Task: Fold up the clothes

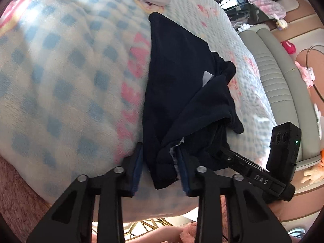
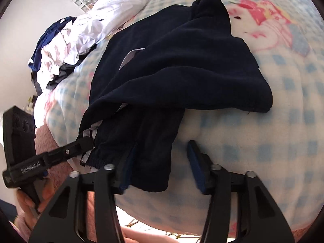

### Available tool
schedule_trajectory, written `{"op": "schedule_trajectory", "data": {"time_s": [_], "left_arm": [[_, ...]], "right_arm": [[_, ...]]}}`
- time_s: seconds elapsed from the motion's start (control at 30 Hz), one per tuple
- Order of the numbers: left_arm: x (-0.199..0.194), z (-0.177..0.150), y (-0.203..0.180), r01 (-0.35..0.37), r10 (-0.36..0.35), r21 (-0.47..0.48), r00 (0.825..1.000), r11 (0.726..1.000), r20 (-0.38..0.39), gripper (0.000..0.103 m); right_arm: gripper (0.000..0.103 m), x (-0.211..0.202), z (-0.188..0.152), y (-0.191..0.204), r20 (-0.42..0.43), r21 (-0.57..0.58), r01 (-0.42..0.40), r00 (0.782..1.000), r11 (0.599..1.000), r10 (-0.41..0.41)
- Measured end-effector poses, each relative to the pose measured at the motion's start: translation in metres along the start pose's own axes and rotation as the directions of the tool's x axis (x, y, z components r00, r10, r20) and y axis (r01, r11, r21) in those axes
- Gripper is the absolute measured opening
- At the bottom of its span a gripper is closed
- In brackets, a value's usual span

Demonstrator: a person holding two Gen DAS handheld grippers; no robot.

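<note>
Setting down dark trousers on blanket.
Left claw narrow, hem between its pads, grip uncertain; right claw ajar, cloth at one pad; I'd release low, then smooth.

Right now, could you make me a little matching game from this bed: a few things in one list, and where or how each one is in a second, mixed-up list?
Things:
1. dark garment
2. pile of white and blue clothes
3. blanket
4. left tongs

Place or state:
a. heaped at the far end of the bed
b. pale with blue checks, spread underneath
c. dark fabric between its fingers
d. lying crumpled on top of the checks

Pairs: 1-d, 2-a, 3-b, 4-c.
</note>
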State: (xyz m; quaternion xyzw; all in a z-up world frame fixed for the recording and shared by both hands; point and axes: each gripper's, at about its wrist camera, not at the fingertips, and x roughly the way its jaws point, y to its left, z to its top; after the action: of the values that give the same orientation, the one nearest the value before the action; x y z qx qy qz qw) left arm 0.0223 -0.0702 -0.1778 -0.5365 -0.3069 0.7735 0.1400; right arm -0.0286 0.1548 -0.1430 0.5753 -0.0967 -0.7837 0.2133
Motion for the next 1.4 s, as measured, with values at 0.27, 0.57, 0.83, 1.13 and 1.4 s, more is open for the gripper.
{"op": "schedule_trajectory", "data": {"time_s": [0.27,0.57,0.83,1.13,1.4], "left_arm": [[-0.023,-0.007,-0.029,0.014,-0.02,0.095,0.998,0.995,0.056,0.016],[-0.015,-0.01,-0.011,-0.016,0.015,0.061,1.0,0.998,0.017,0.021],[-0.037,-0.002,-0.029,0.003,-0.022,0.175,0.994,0.985,0.106,0.024],[-0.046,0.0,-0.042,-0.146,0.121,0.274,0.987,0.95,0.107,0.026],[0.02,0.013,-0.151,-0.117,0.102,0.598,0.993,0.793,0.06,0.035]], "right_arm": [[0.012,-0.044,-0.013,0.009,0.094,-0.001,-0.082,0.992,0.997,0.082],[0.022,-0.012,-0.026,-0.006,-0.03,0.119,-0.059,0.998,0.991,0.063],[0.025,-0.048,-0.018,0.003,0.127,0.039,-0.013,0.992,0.999,0.008],[0.027,-0.045,-0.013,-0.027,0.105,0.201,-0.081,0.993,0.976,0.06],[0.029,-0.071,-0.005,-0.063,0.21,0.31,0.007,0.975,0.951,-0.076]]}}
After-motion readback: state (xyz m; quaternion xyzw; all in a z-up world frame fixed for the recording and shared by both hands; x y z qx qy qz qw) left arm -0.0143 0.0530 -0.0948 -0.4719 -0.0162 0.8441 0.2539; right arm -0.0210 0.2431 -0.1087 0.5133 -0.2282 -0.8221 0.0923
